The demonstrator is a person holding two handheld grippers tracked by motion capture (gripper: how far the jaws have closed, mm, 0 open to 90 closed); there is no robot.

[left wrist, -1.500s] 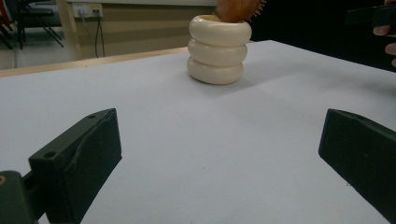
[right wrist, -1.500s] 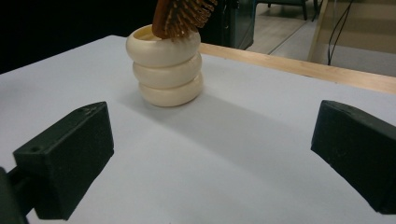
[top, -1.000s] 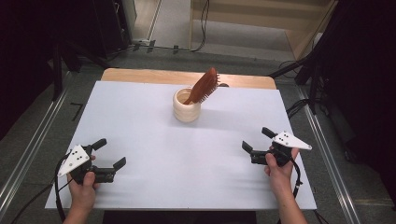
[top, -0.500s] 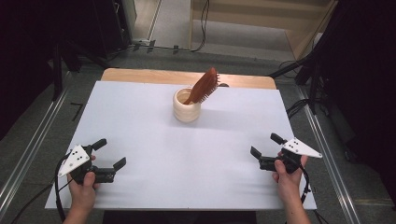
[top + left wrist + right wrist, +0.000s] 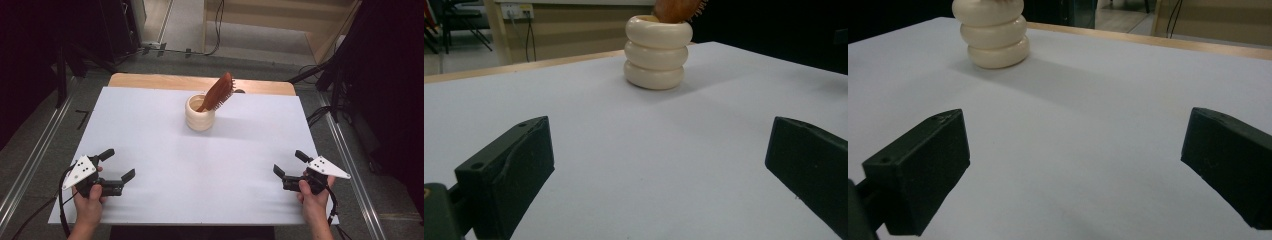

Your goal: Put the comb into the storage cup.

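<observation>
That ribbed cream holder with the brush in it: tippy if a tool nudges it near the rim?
Probably somewhat. The cream holder is taller than wide, and the brown hairbrush leans out well past its rim, so weight likely sits high and off-centre. A low push on its bottom ring would more likely slide it across the smooth white tabletop. Its rounded glossy ribs look slippery.

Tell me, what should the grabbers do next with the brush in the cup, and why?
Probably reach the right gripper forward toward the brush. Both grippers are open, empty, and near the table's front edge, while the brush leans out of the cream cup, far from both.
</observation>
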